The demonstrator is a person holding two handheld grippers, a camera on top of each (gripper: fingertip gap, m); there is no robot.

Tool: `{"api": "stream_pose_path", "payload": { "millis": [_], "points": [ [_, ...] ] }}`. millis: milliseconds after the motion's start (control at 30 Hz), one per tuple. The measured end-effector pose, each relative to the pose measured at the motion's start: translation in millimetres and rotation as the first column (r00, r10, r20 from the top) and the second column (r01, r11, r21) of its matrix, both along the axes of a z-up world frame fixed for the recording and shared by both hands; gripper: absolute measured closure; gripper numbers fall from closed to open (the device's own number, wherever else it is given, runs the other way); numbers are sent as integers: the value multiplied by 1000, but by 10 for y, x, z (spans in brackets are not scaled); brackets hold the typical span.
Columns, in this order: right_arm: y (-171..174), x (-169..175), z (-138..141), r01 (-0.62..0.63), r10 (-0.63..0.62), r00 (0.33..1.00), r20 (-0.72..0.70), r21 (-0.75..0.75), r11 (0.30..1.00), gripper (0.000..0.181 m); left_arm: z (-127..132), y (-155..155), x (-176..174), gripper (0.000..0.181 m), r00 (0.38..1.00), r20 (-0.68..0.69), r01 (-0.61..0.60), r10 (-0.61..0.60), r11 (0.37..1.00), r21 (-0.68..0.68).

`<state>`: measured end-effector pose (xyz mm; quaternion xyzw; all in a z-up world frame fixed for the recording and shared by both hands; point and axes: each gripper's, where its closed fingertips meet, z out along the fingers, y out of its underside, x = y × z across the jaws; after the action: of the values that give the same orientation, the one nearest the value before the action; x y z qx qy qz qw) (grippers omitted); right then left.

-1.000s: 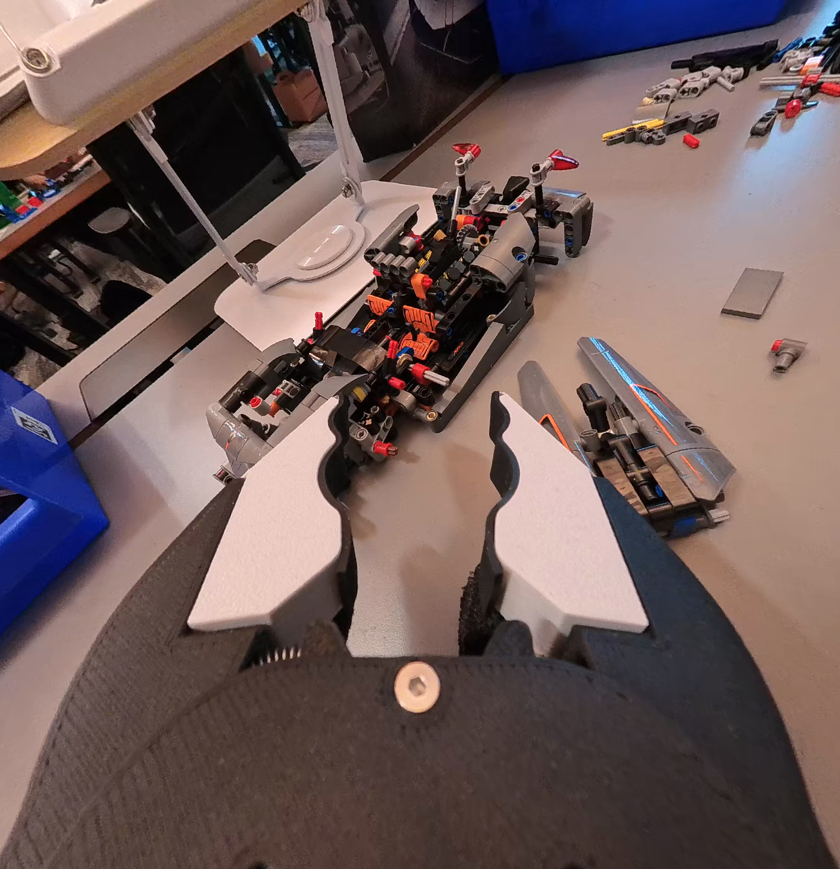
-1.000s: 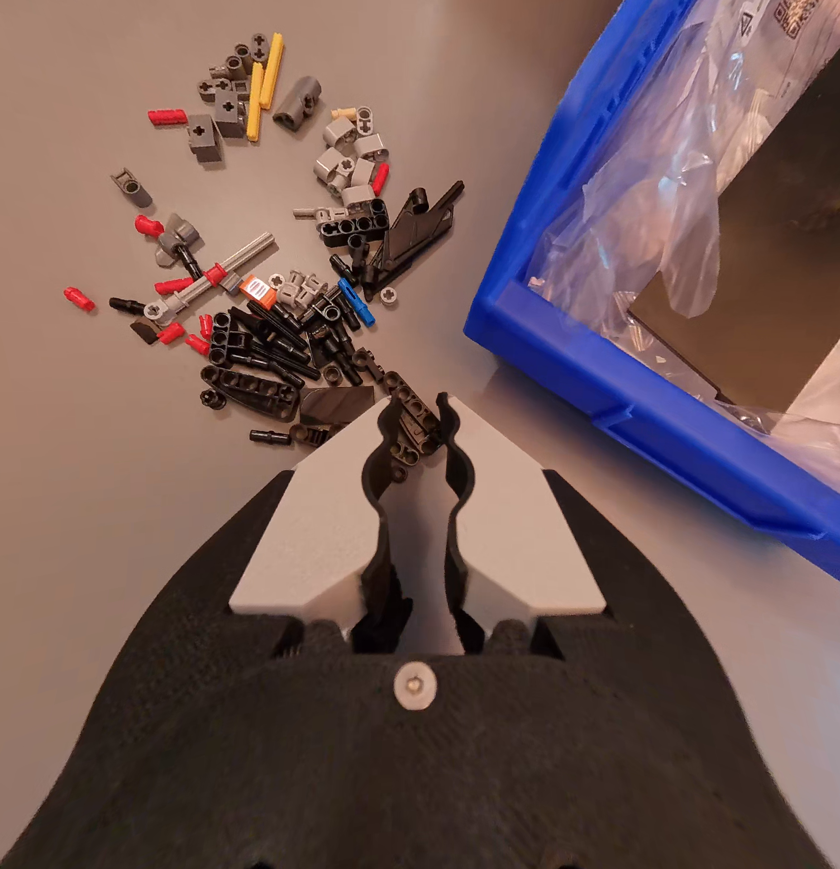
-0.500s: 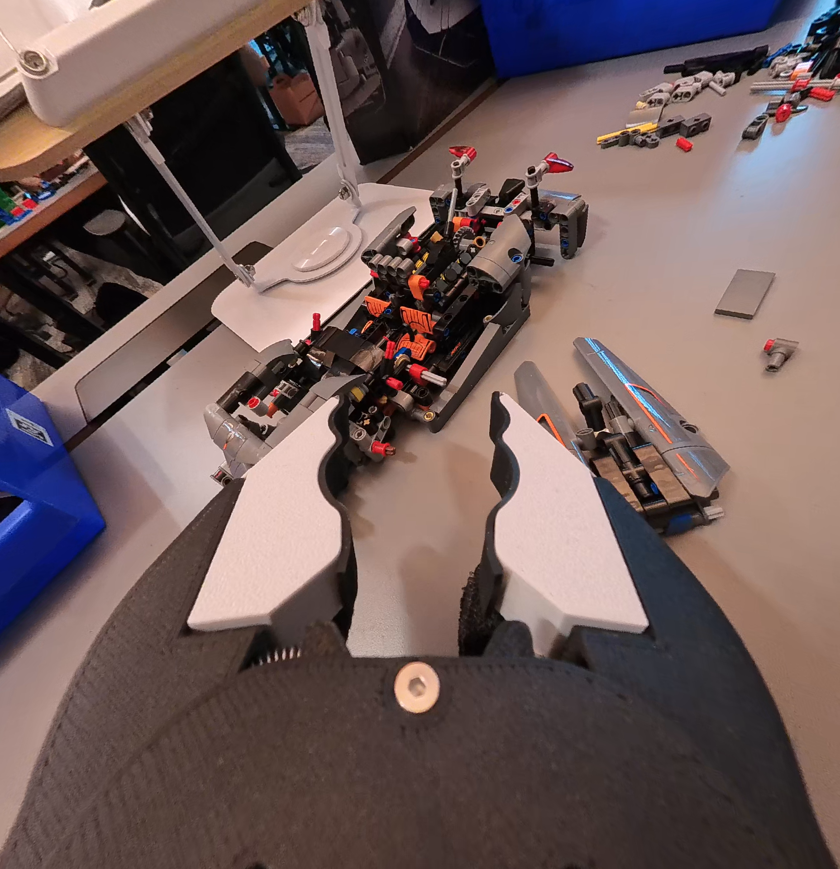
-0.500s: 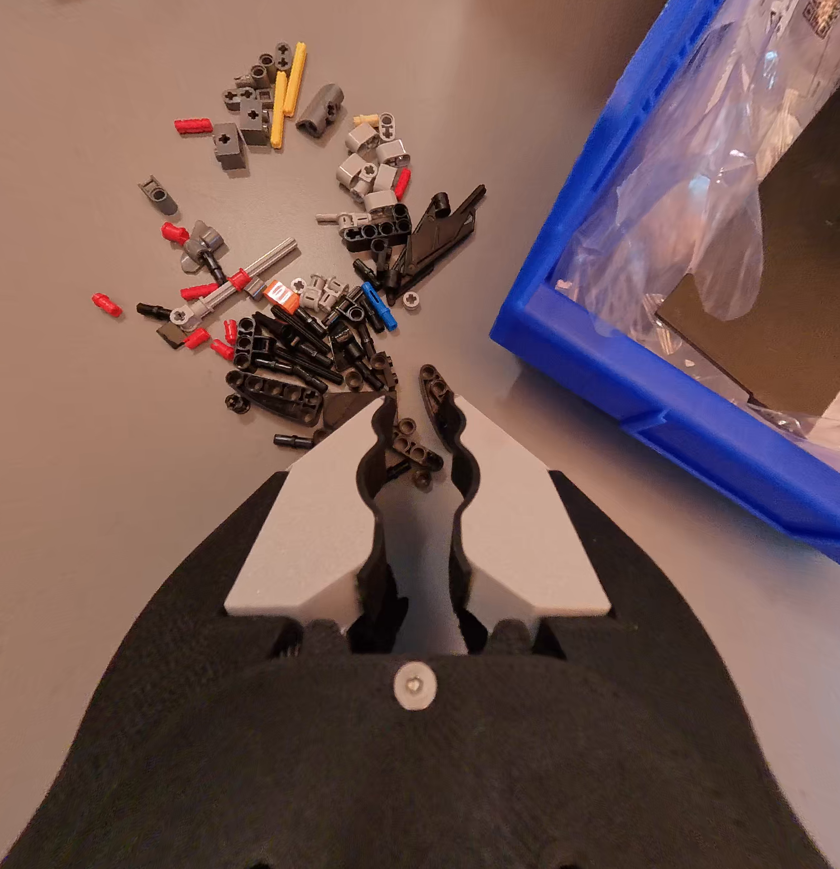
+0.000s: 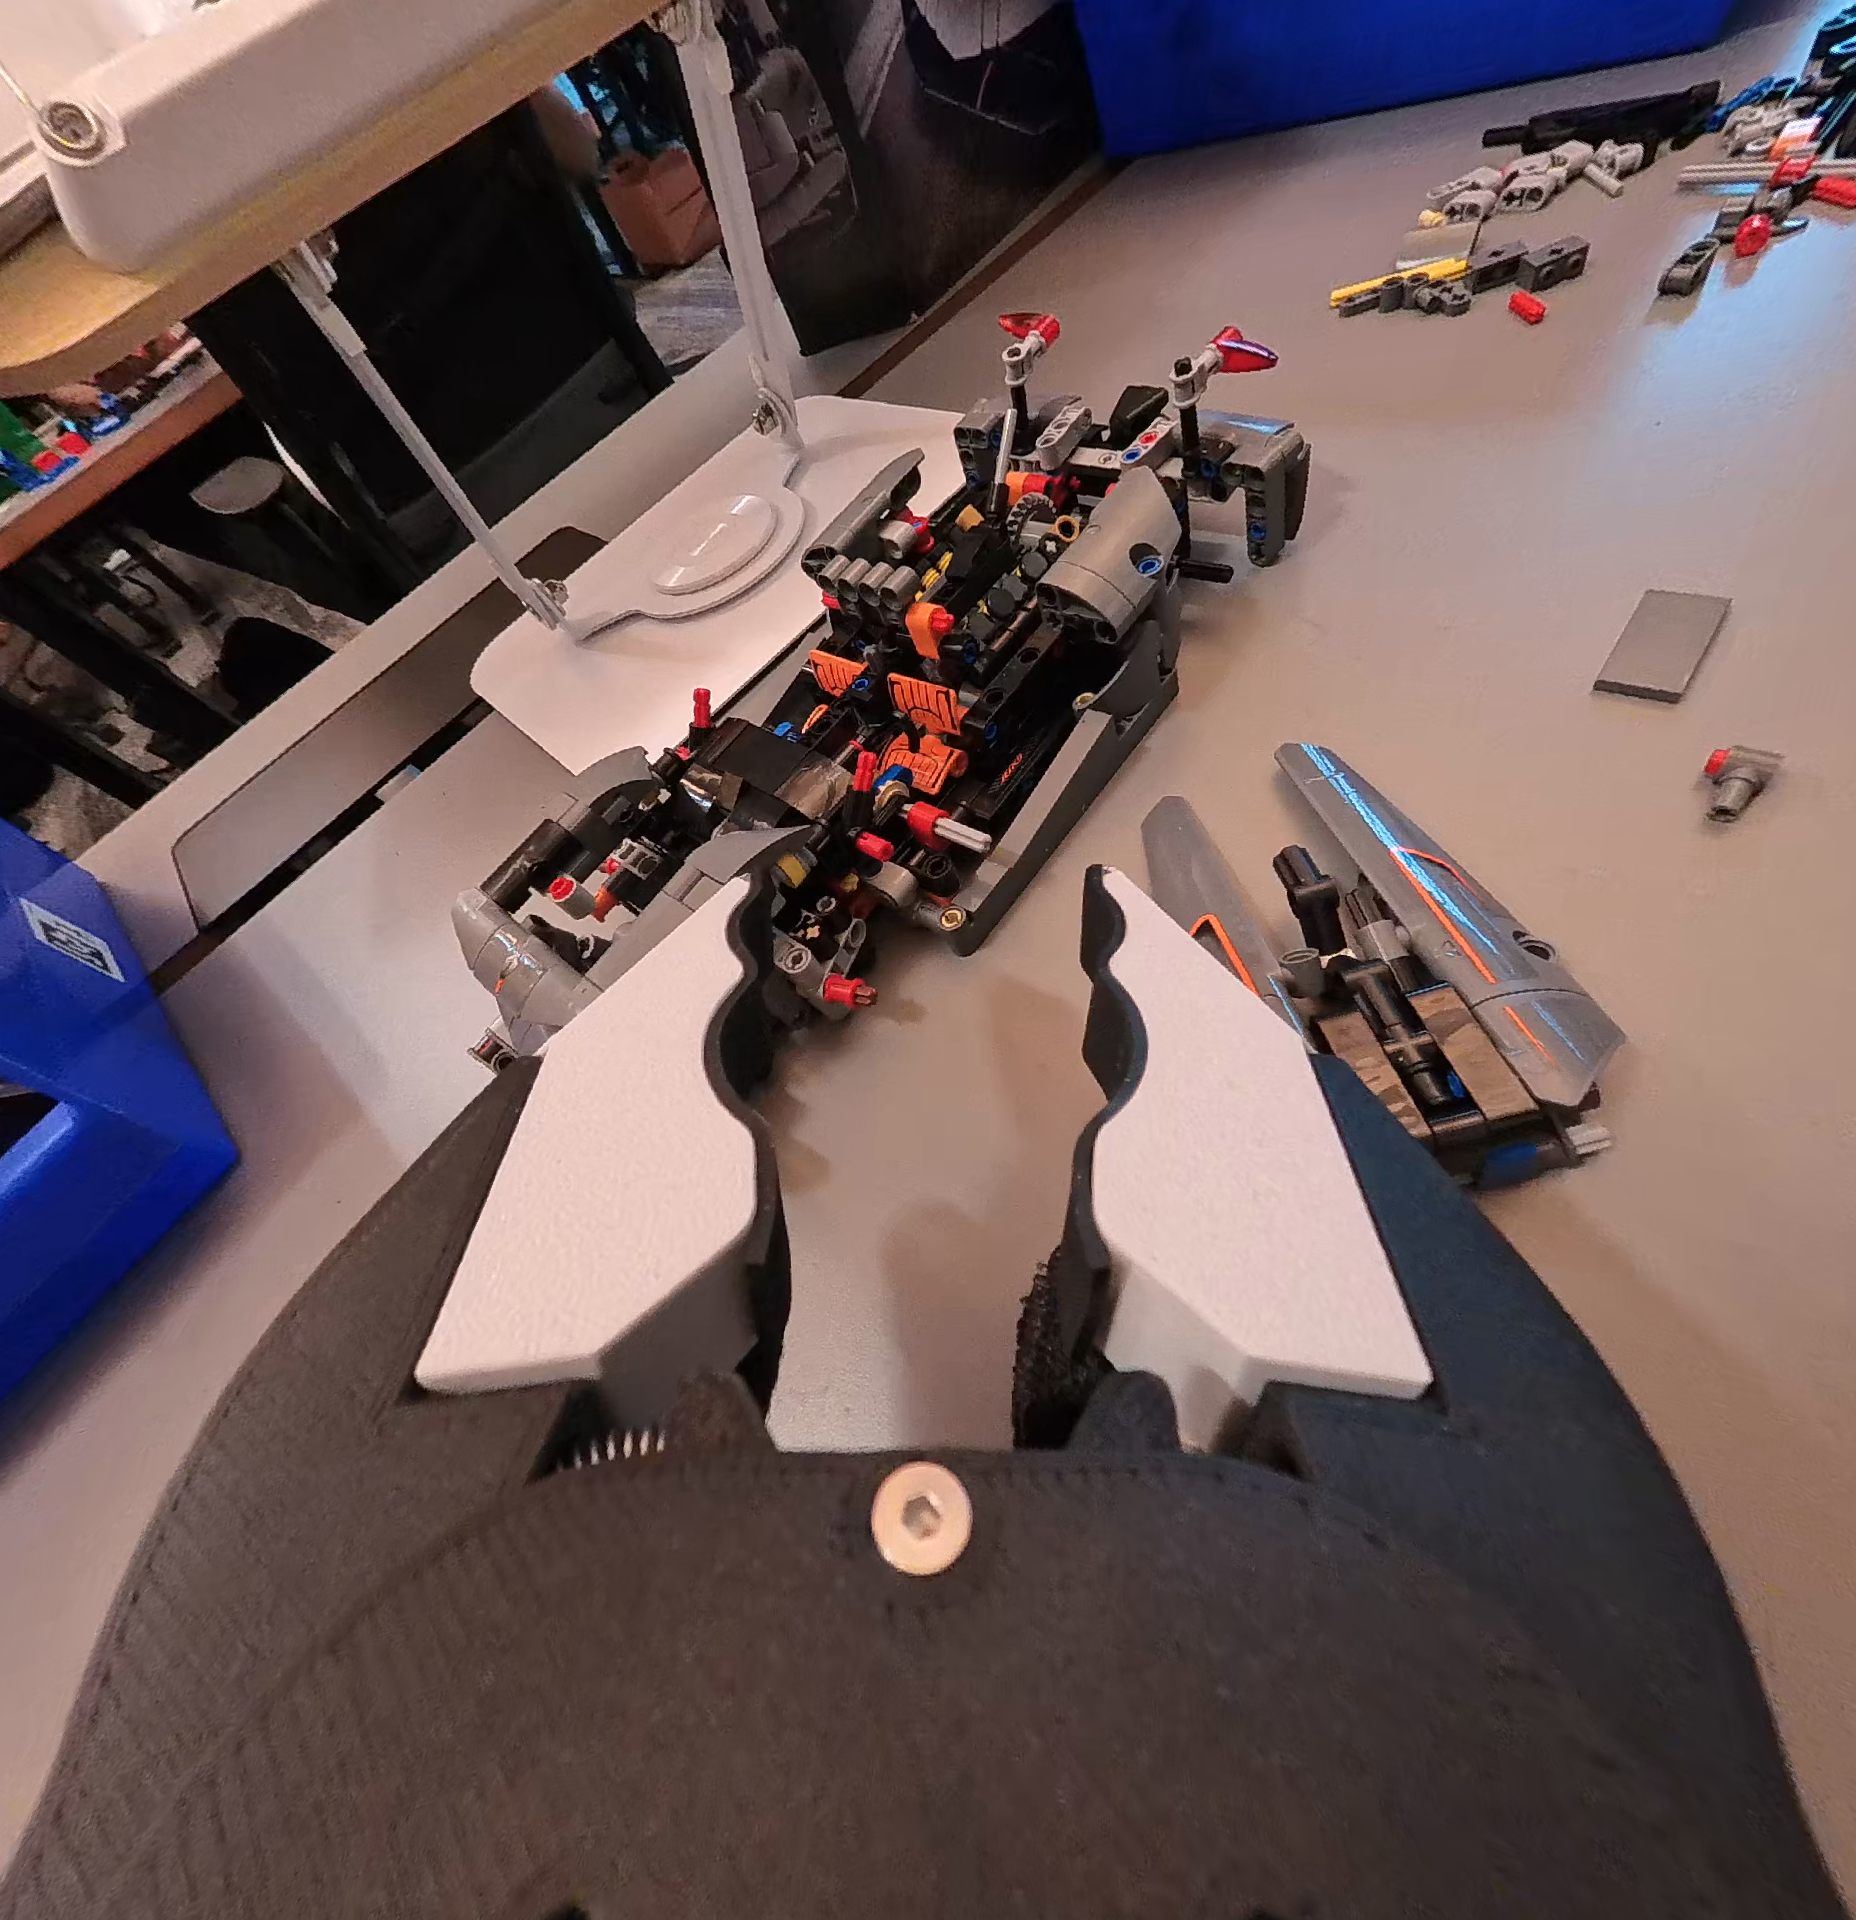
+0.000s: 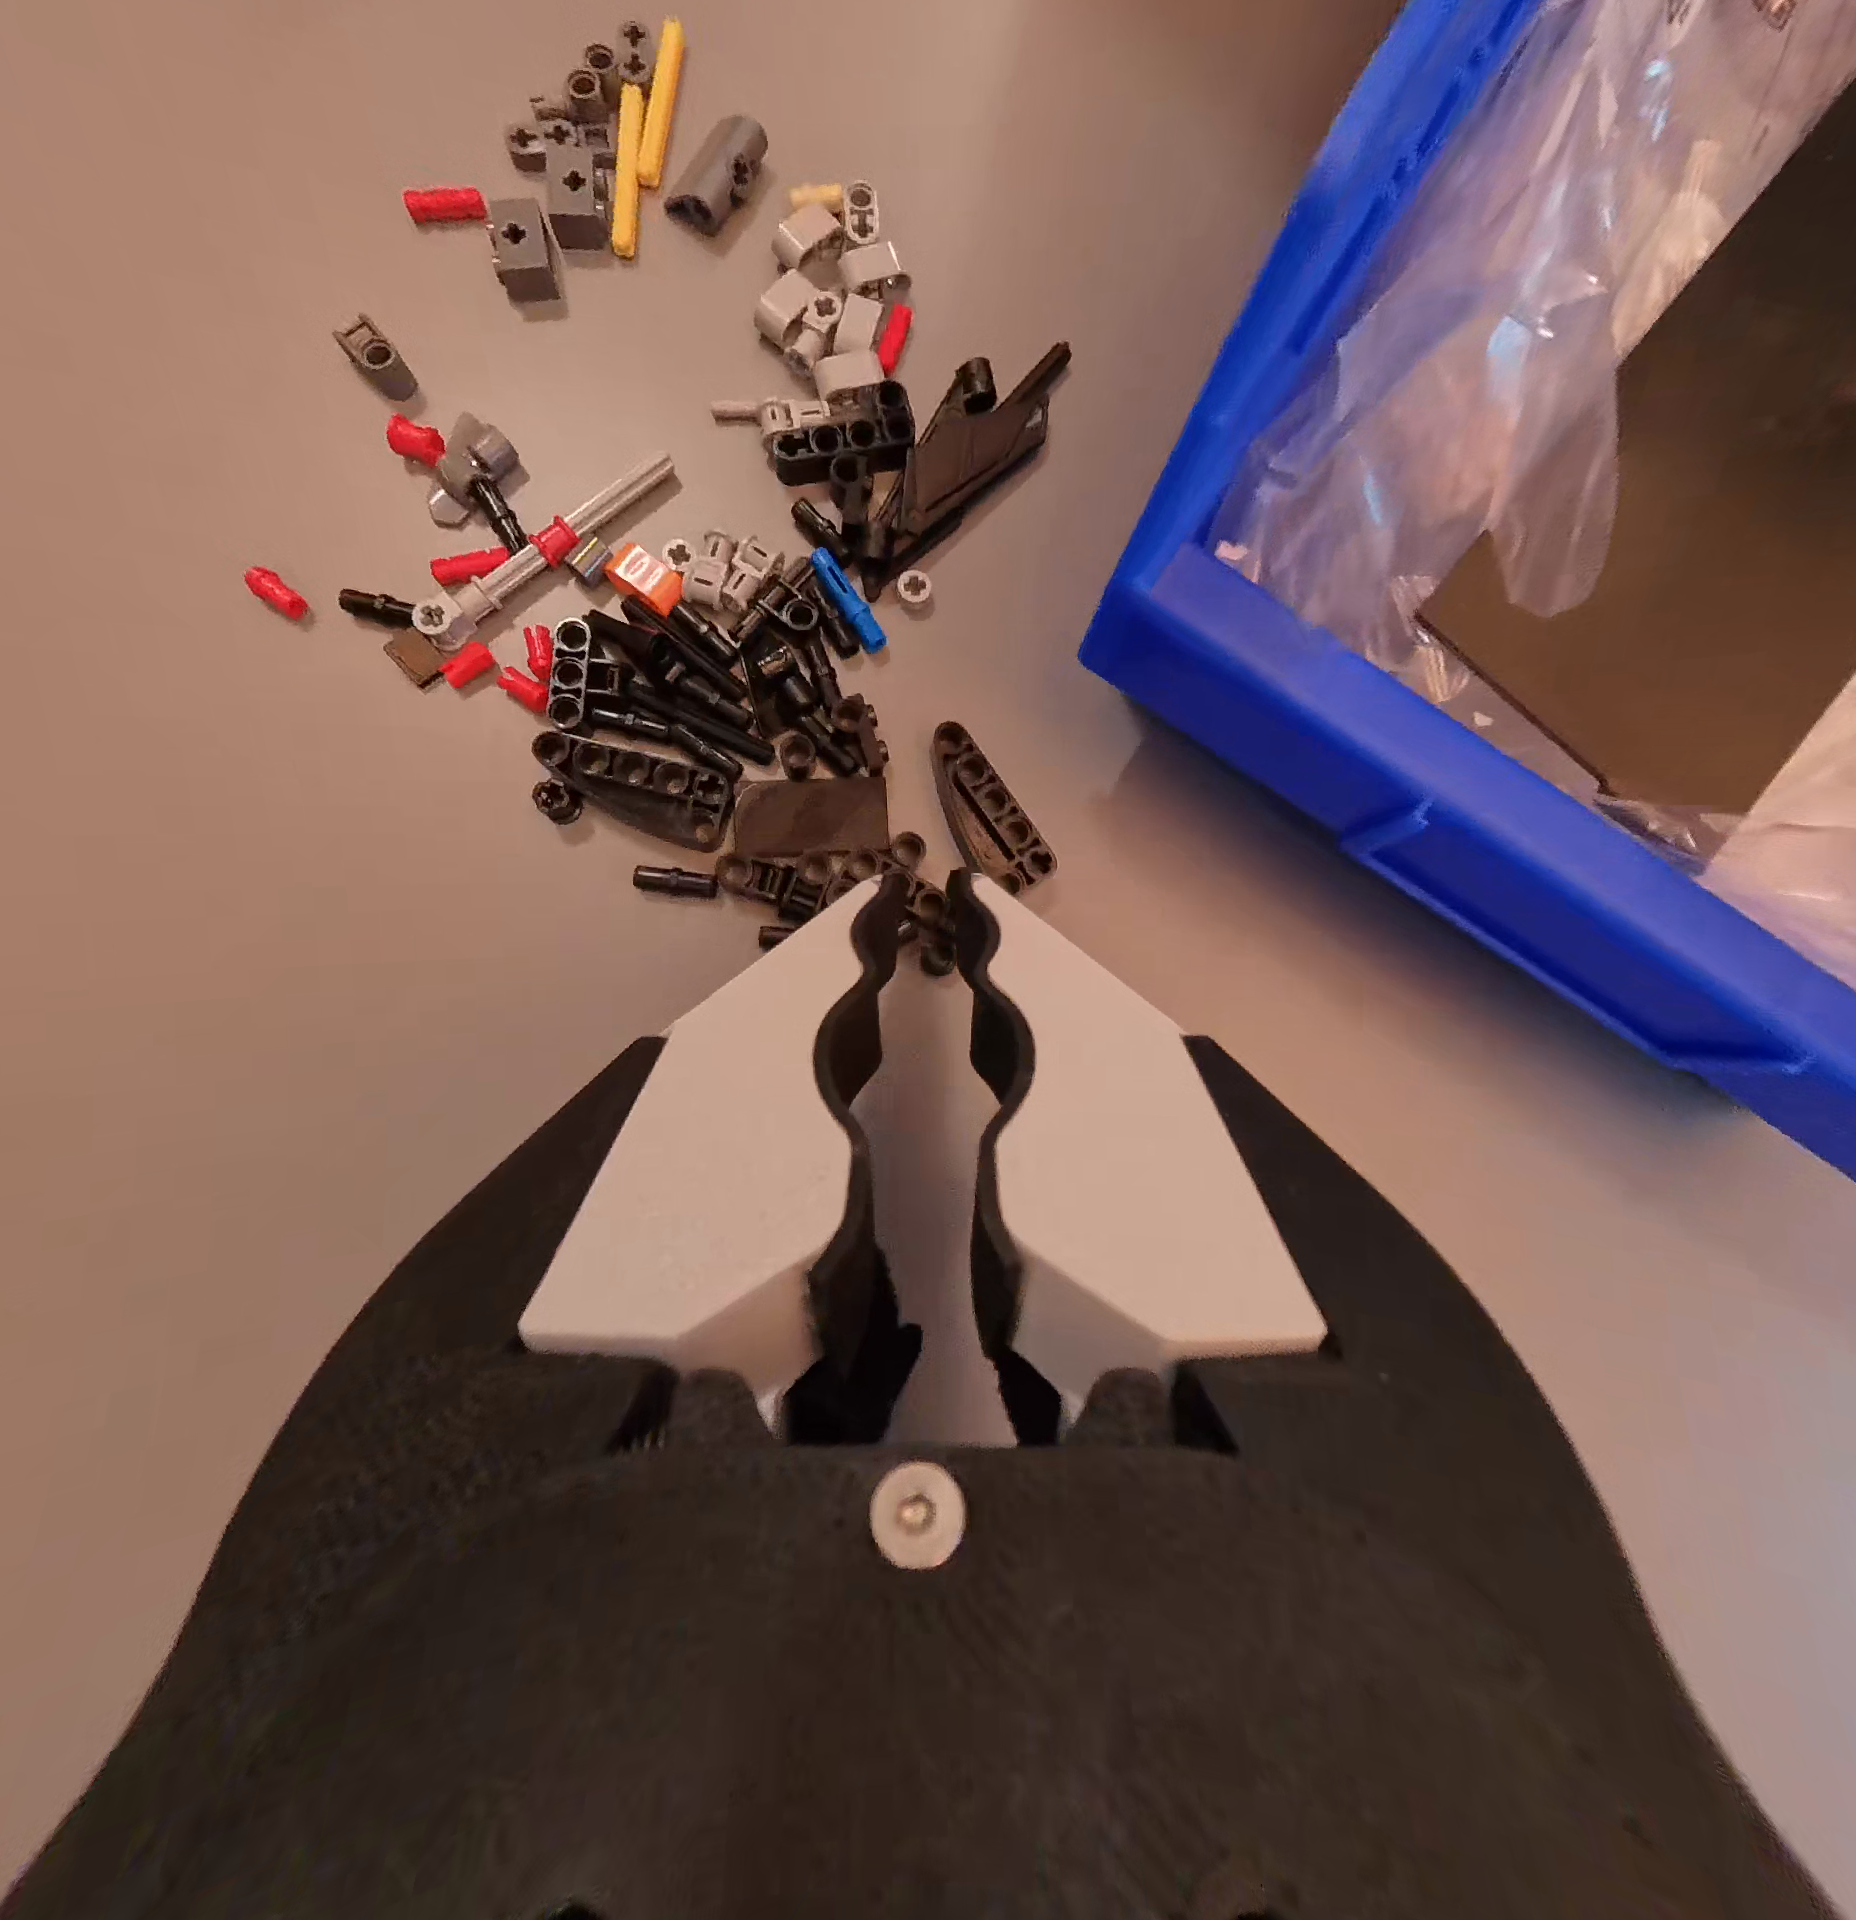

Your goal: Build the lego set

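Observation:
A partly built lego car chassis (image 5: 955, 675), black and grey with orange and red parts, lies on the grey table in the left wrist view. A grey side-panel subassembly (image 5: 1423, 966) lies to its right. My left gripper (image 5: 924, 883) is open and empty, just short of the chassis's near end. In the right wrist view, a pile of loose lego pieces (image 6: 695, 623) is spread on the table. My right gripper (image 6: 924, 883) is at the pile's near edge, its jaws closed to a narrow gap around a small black beam (image 6: 929, 925). A curved black beam (image 6: 991, 805) lies just beyond.
A blue bin (image 6: 1423, 779) with clear plastic bags stands right of the pile. Another blue bin (image 5: 72, 1143) is at the left. A white lamp base (image 5: 695, 582) sits behind the chassis by the table edge. A grey tile (image 5: 1662, 644) and more loose pieces (image 5: 1526, 239) lie at the far right. The gap from one gripper's tips to the other's is roughly 45 centimeters.
My right gripper's jaws widened half a second ago and have now narrowed onto the small black beam; the curved beam now lies clear beyond them. My left gripper has barely moved.

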<state>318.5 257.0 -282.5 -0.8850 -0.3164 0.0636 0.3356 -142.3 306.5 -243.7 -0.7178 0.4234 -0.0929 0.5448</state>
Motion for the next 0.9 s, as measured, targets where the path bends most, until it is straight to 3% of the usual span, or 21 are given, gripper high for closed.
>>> {"api": "stream_pose_path", "payload": {
  "millis": [367, 600, 900],
  "points": [
    [-45, -70, -152, -93, 93, 996, 3, -39, 995, 167, -16, -1, -8, 123, 1000, -11, -2, 2, 1000, -3],
    [-37, -149, -158, -137, 137, 991, 2, -35, 990, 175, 9, 1, -41, 123, 1000, -1, -8, 8, 1000, 0],
    [-110, -283, 89, -132, 132, 991, -13, 35, 991, 176, 20, -4, -34, 124, 1000, -6, -7, 7, 1000, 7]
  ]
}}
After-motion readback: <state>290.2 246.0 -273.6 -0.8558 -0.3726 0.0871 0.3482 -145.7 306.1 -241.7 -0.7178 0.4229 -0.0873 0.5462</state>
